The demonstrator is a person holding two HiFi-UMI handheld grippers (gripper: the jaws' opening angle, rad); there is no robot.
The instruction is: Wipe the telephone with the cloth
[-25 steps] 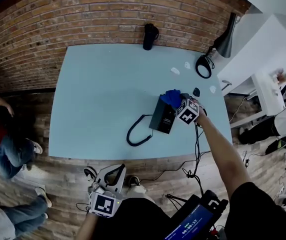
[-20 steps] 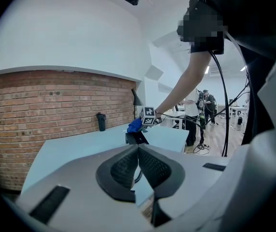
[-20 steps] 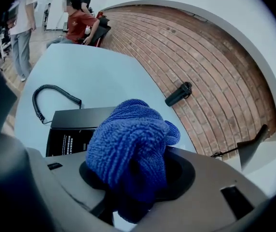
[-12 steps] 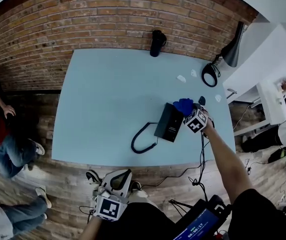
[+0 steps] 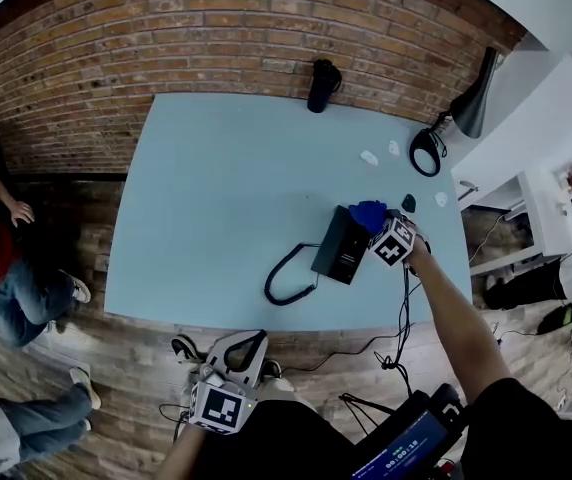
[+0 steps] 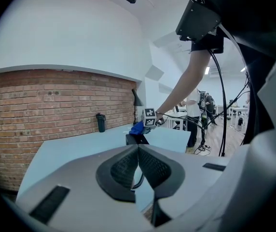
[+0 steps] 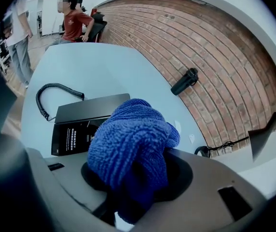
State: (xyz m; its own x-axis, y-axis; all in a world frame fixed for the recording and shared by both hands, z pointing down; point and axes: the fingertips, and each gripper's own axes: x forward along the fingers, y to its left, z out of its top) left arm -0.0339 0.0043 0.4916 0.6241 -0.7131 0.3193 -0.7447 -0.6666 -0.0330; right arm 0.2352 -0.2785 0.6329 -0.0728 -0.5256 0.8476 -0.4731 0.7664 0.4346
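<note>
- While the right gripper presses its jaws onto the bunched blue cloth, the cloth rests at the far right corner of the telephone.
- The telephone is a flat, black, rectangular unit. It lies right of centre on the pale blue table, near the front edge.
- A black coiled cord leaves the left side of the telephone and forms a loop on the table surface.
- The cloth is a deep blue, looped-pile fabric, folded into a thick wad that bulges out above the jaws.
- The right gripper view shows a dark panel on the near face of the telephone with several lines of white print. The print is too small to read.
- The left gripper is held low in front of the person's body, off the table, with its jaws together and nothing between them.
- A black bottle lies at the far edge of the table beside the brick wall. A black desk lamp stands at the far right corner.
- Compared with the frame half a second earlier, the cloth remains on the same corner of the telephone and the right gripper shows almost no displacement.
- The cord loop and the left gripper keep their positions. The whole scene sits slightly lower in the head view than one second ago.
</note>
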